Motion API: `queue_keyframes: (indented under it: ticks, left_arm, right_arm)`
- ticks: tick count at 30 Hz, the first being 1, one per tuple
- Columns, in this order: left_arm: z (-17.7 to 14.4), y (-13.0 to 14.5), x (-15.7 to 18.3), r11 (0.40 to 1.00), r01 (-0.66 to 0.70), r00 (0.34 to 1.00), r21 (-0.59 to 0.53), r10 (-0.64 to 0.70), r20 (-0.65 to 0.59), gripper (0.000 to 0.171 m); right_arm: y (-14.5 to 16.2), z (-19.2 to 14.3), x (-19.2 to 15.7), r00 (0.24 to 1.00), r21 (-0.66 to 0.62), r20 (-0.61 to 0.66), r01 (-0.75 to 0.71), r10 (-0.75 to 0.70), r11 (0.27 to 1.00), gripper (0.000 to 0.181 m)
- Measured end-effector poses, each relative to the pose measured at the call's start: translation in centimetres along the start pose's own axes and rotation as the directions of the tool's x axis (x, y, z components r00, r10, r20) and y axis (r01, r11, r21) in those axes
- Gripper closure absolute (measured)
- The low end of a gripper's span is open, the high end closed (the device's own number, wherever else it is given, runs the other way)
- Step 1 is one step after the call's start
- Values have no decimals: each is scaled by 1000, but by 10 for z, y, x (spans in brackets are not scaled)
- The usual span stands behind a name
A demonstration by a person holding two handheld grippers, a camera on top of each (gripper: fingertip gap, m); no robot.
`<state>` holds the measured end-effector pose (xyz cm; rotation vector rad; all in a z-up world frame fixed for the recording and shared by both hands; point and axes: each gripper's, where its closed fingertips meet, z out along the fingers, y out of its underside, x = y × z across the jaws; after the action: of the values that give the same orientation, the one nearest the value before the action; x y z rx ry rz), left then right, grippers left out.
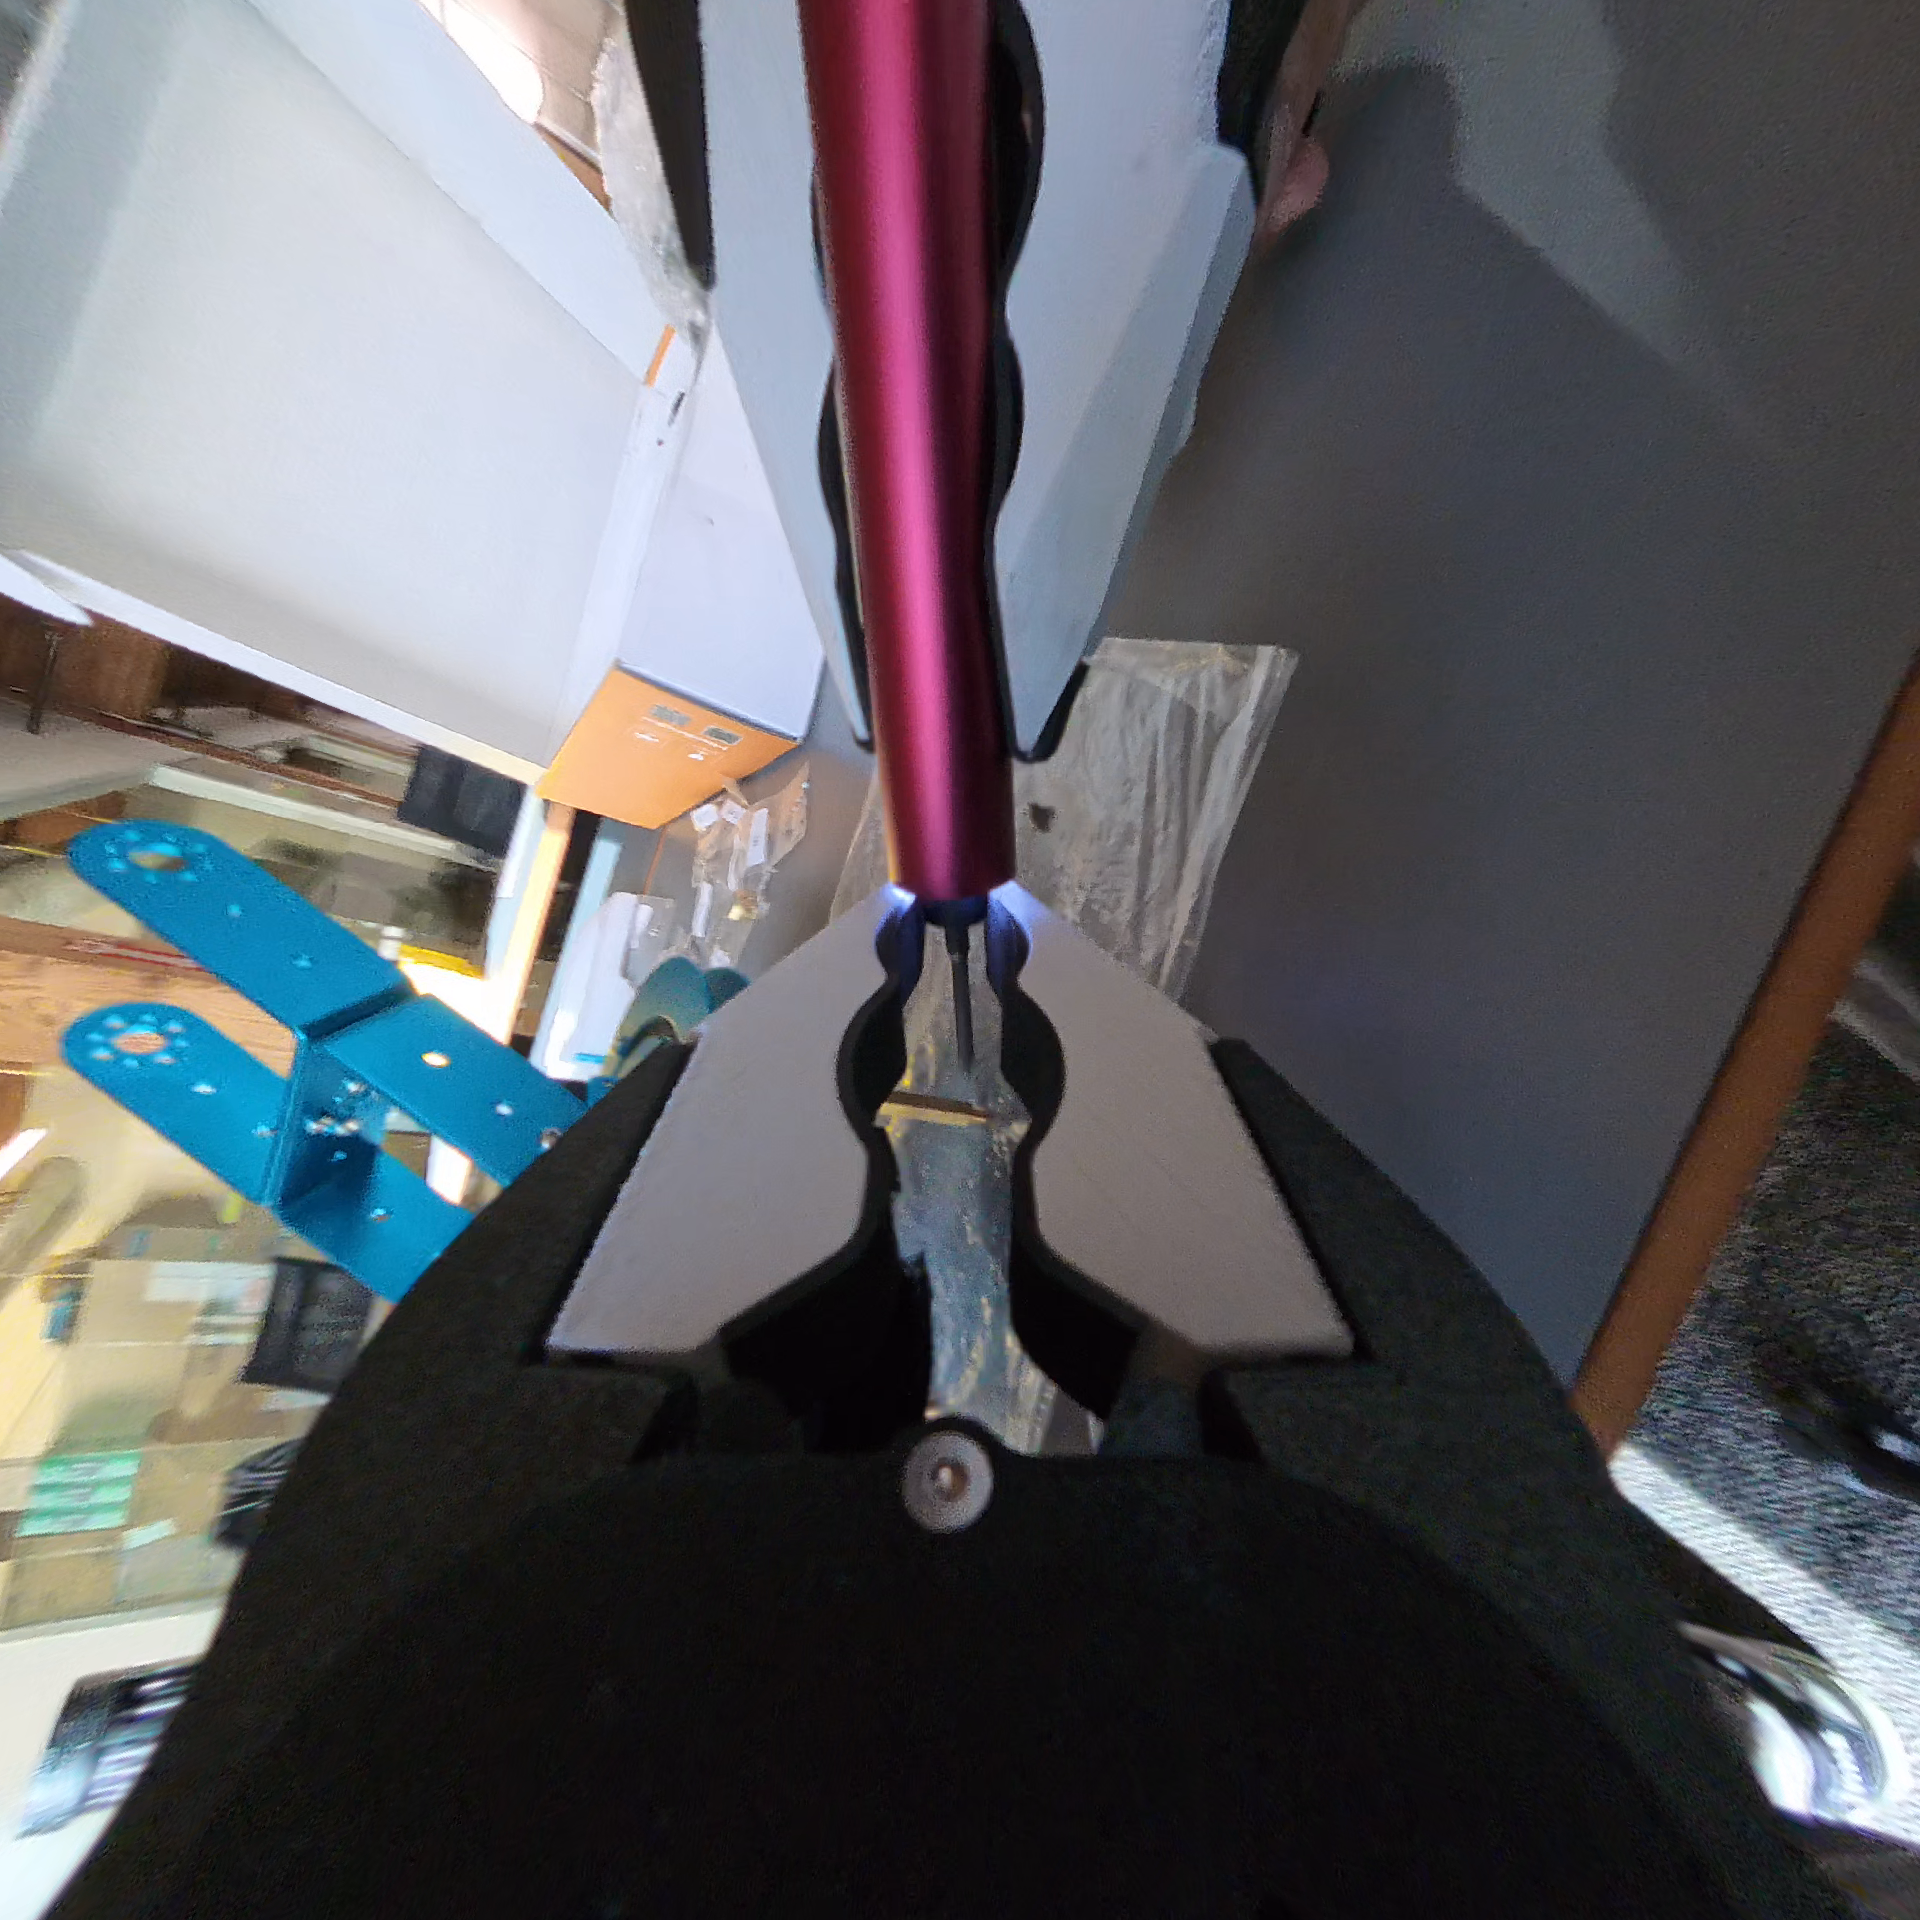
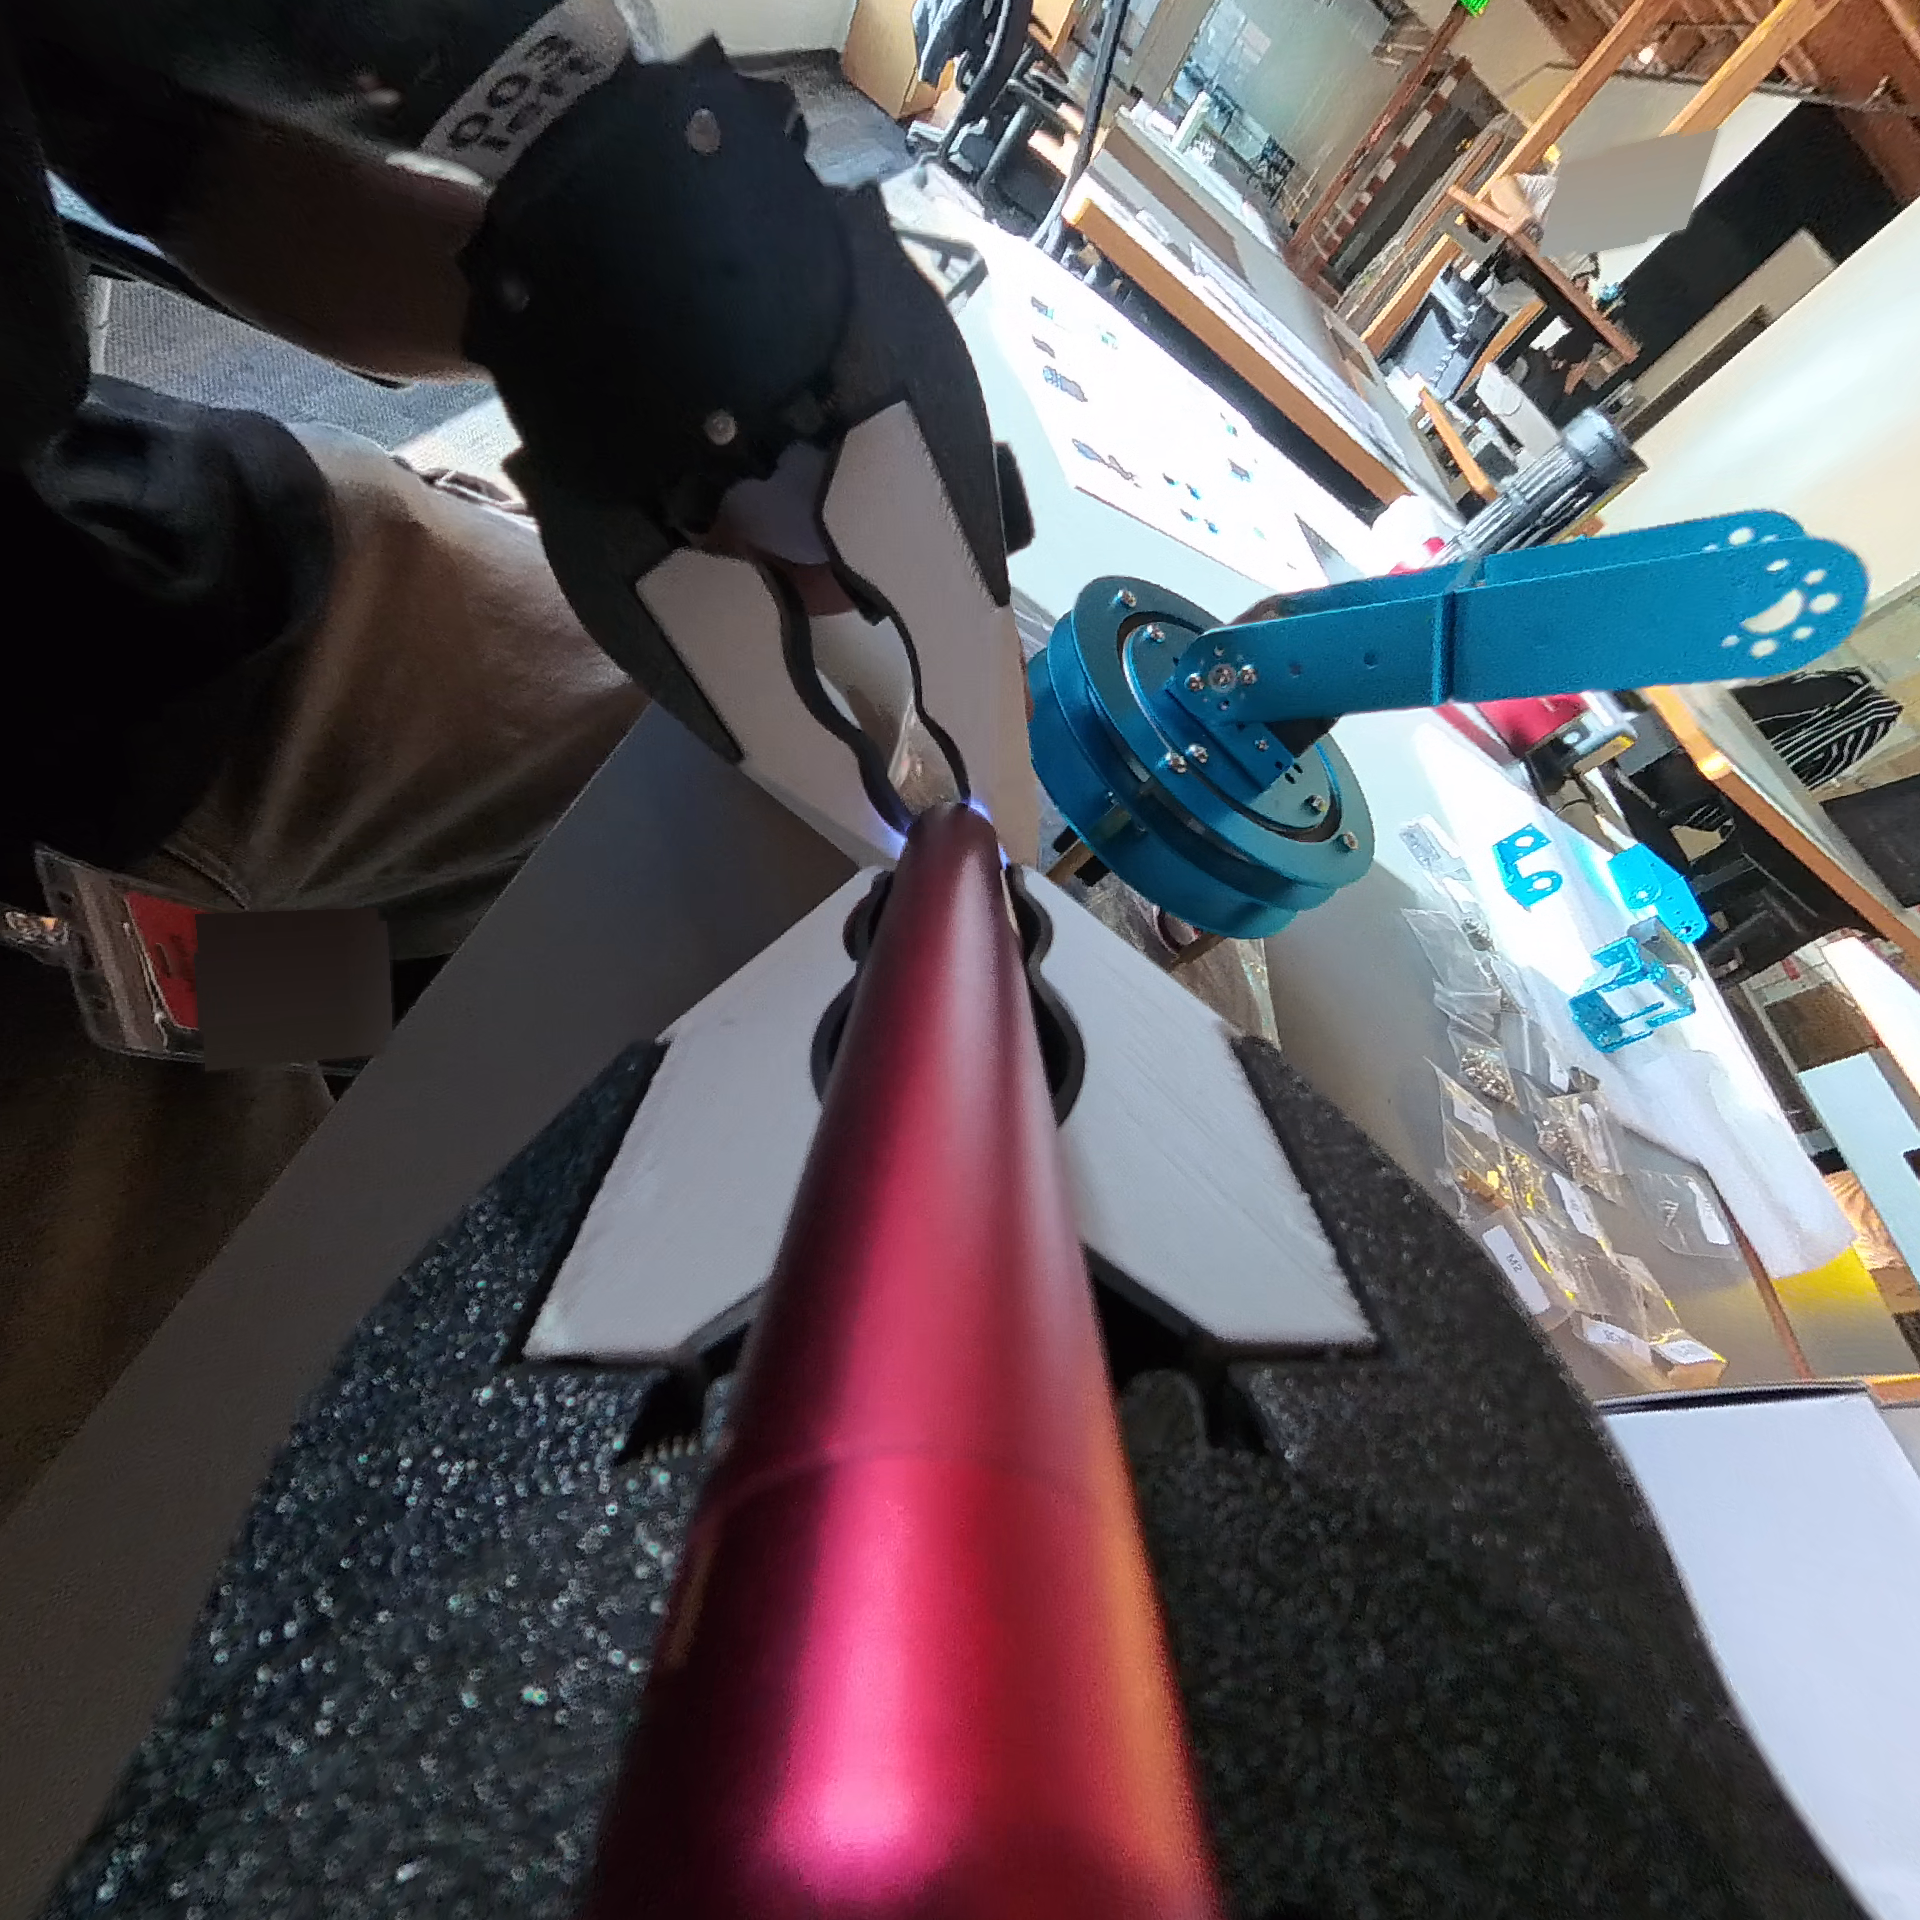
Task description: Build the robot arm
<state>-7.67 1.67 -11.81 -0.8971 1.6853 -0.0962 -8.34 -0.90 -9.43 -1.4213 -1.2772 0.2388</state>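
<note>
- Two grippers meet tip to tip above a grey table edge [image 2: 436,1049].
- Right gripper [image 2: 940,904]: fingers closed tight on a magenta electric screwdriver [image 2: 914,1455], its barrel running forward between the white pads, lit at the nose.
- Left gripper [image 1: 951,997]: nearly closed, pinching a small clear plastic bag [image 1: 961,1226]; a short brass-coloured piece [image 1: 935,1103] lies crosswise inside it between the fingers.
- Screwdriver's dark bit [image 1: 961,997] points down into the narrow gap at the left gripper's tips; contact with the bag cannot be told.
- Blue metal turntable base [image 2: 1195,769] stands just right of the two grippers, with long blue perforated brackets [image 2: 1621,623] rising from it toward the far right.
- Loose blue brackets [image 2: 1631,987] and small bags of hardware [image 2: 1538,1174] lie on the table to the right, well apart from the grippers.
- Person's dark sleeve [image 2: 177,582] at left behind the left gripper.
</note>
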Motion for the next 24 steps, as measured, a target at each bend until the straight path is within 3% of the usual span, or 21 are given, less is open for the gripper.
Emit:
queue_keyframes:
  ticks: [4, 8, 11, 17, 24]
  left_arm:
    - [-22, 26, -12, 987, 157, 988, -25, -157, -1, 141]
    - [-47, 47, -15, 945, 326, 945, 1, -326, -14, 146]
    - [-59, 44, -18, 917, 396, 918, 57, -396, -11, 151]
    - [-60, 35, -17, 847, 517, 856, 120, -514, -57, 151]
    - [-61, 40, -12, 835, 538, 843, 118, -531, -85, 151]
  right_arm:
    - [1, -3, 7, 1000, -8, -21, -13, 13, 1000, 159]
    - [12, -1, 11, 999, -57, -28, -23, 22, 998, 159]
    - [18, -1, 12, 999, -77, -30, -22, 20, 997, 160]
    - [47, -2, 26, 986, -170, -47, -168, 162, 971, 159]
    - [45, 4, 23, 983, -159, -22, -185, 184, 970, 159]
